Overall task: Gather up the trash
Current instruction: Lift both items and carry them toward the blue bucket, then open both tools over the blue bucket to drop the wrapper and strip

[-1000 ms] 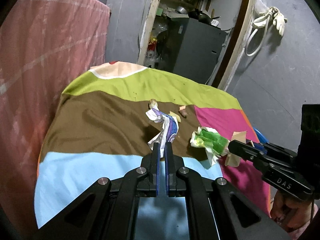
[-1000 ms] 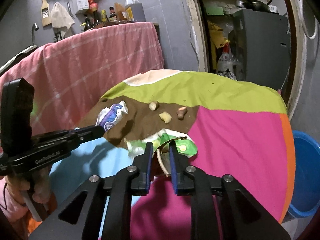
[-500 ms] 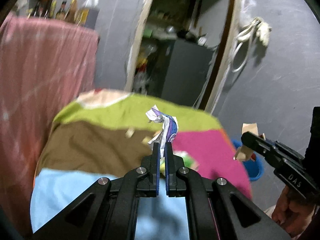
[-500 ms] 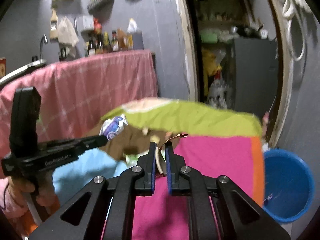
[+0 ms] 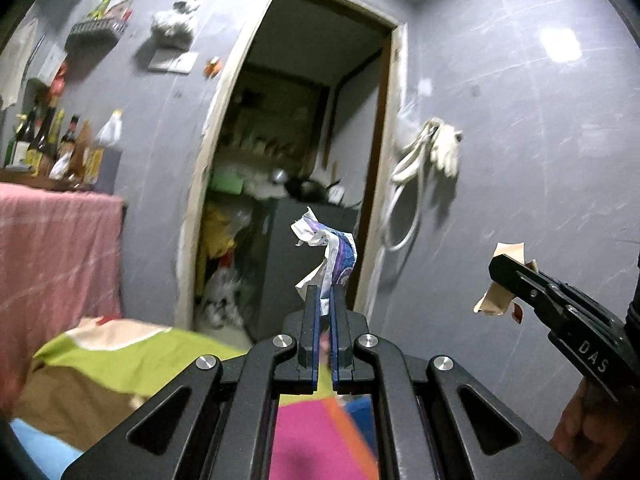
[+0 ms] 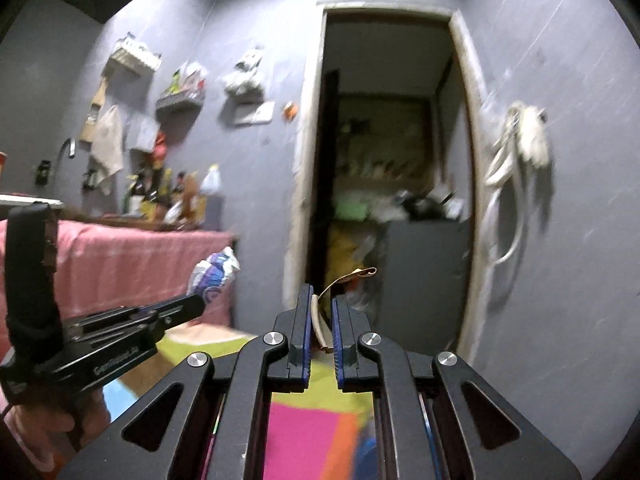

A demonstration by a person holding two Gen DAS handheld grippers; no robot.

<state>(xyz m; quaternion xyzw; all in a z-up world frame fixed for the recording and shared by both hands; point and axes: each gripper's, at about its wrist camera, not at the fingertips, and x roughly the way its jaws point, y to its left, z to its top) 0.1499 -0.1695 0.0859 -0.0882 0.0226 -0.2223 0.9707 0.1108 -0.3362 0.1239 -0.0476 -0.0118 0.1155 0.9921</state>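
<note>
Now both pieces are up off the colourful tablecloth (image 5: 132, 356) they lay on a second ago, so pickup looks done and binning remains. The left gripper (image 5: 325, 300), raised and level, pinches a crumpled wrapper (image 5: 334, 256); the right gripper (image 6: 321, 312), alongside, clamps a brown paper scrap (image 6: 344, 280).

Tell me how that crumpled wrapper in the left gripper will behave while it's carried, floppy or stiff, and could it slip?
The wrapper looks thin and light. It stands crumpled above the left gripper, so it probably holds its creases yet flexes easily. Only its lower end sits between the shut fingers, so a quick swing might tug it loose, though that seems unlikely.
</note>
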